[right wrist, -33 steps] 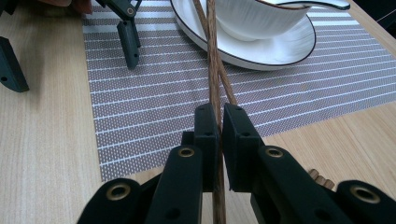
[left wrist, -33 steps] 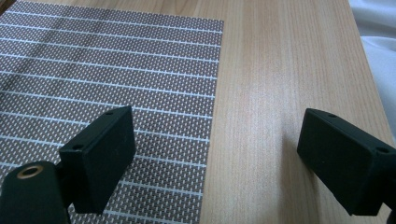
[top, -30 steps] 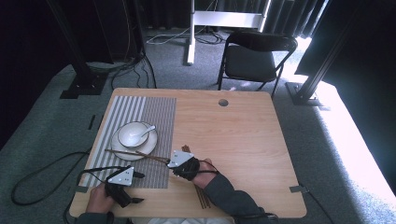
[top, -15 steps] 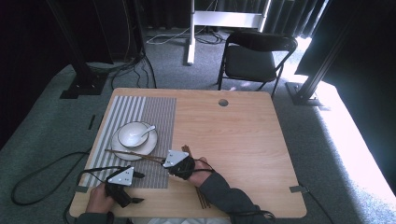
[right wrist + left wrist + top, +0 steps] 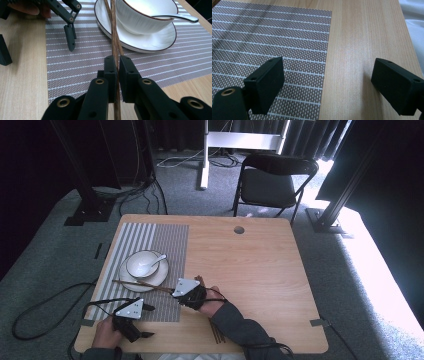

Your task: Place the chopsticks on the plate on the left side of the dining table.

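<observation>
- The chopsticks (image 5: 115, 42), a brown wooden pair, are pinched between the right gripper (image 5: 116, 65)'s closed jaws, their far ends resting across the saucer (image 5: 140, 41) beside the bowl (image 5: 145, 17).
- This looks like the placing step; next comes easing them down and opening the jaws.
- The left gripper (image 5: 329, 82) idles wide open over the placemat (image 5: 269, 45)'s edge.
- Over the last second, the right hand has crept slightly towards the saucer.
</observation>
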Motion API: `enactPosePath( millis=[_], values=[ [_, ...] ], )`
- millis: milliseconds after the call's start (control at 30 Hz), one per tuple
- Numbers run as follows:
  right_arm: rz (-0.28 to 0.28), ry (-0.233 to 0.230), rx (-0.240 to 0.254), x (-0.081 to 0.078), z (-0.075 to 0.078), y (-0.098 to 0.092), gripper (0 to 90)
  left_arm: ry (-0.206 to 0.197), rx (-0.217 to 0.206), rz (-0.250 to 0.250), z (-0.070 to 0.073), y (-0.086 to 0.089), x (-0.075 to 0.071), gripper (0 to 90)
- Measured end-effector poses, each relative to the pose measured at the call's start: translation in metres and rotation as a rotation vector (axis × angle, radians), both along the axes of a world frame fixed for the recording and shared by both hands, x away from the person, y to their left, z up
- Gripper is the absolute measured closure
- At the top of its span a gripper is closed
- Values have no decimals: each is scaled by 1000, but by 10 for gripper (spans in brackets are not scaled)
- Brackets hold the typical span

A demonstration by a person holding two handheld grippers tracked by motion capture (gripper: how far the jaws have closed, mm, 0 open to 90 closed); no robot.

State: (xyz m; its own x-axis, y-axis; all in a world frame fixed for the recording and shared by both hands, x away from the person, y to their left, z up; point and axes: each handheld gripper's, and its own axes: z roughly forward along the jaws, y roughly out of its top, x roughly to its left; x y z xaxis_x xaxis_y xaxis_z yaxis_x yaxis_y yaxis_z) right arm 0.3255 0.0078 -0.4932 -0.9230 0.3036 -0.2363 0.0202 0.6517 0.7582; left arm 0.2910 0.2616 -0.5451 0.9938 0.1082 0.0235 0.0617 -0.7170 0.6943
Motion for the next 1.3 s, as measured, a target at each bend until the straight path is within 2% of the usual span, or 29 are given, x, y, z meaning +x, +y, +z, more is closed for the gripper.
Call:
enactPosePath(
  millis=[1300],
  values=[
    [59, 5, 6, 11, 2, 29, 845, 1, -1, 1, 0, 0, 0, 116]
  ],
)
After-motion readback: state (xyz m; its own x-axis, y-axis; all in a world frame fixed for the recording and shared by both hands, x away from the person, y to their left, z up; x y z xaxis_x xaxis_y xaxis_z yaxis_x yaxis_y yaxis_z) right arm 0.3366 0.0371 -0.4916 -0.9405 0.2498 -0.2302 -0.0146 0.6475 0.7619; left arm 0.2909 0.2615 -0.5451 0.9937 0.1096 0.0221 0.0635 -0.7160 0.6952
